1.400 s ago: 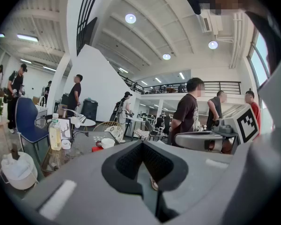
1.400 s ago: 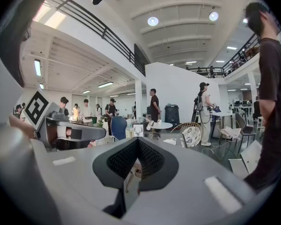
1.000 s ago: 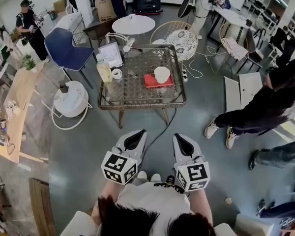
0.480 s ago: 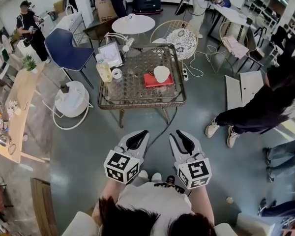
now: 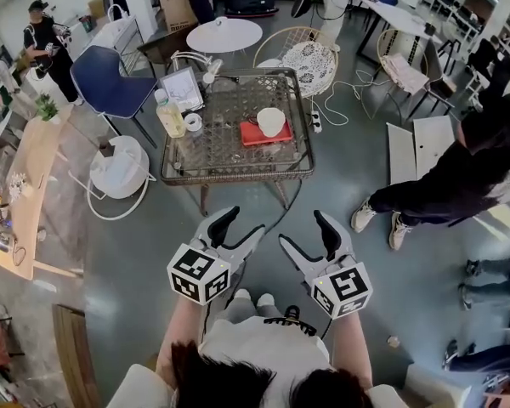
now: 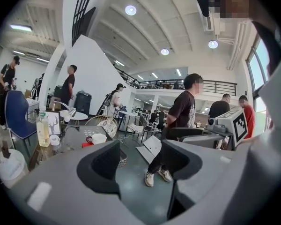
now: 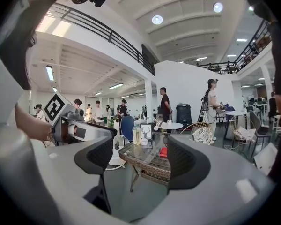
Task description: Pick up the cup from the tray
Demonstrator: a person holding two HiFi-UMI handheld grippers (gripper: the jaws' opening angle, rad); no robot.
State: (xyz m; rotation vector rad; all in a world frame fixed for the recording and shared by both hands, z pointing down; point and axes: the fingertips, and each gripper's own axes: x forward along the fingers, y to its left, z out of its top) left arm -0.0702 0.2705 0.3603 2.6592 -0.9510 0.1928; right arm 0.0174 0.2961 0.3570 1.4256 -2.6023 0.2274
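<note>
Closest to me, both claws hang low in front of my body over the grey floor [image 5: 153, 253]. My left claw [image 5: 240, 226] is spread wide with nothing in the gap. My right claw [image 5: 304, 232] has just been opening its jaws, and there's nothing between those either, only a view through to the furniture ahead. Past them, well apart from both claws, is the glass-topped wicker bench [image 5: 238, 177]. The cup [image 5: 270, 121] is white and sits upright on the red tray [image 5: 248, 134], on the right-hand half of the bench top. Over on the left side of the bench there's a bottle [image 5: 171, 119] of yellowish liquid, a small white roll [image 5: 193, 122] just beside it, and a framed picture [image 5: 186, 87] behind those. So progress-wise I'd say basically zero: the cup is untouched on its tray and I'm not even within reach yet. What's left is pretty much everything: close the gap, get one claw around the cup (I reckon the right, since it lines up better), pinch and lift it off the tray. Further back there's a blue chair [image 5: 106, 70], a round white table [image 5: 225, 34], and some people standing around the room.
</note>
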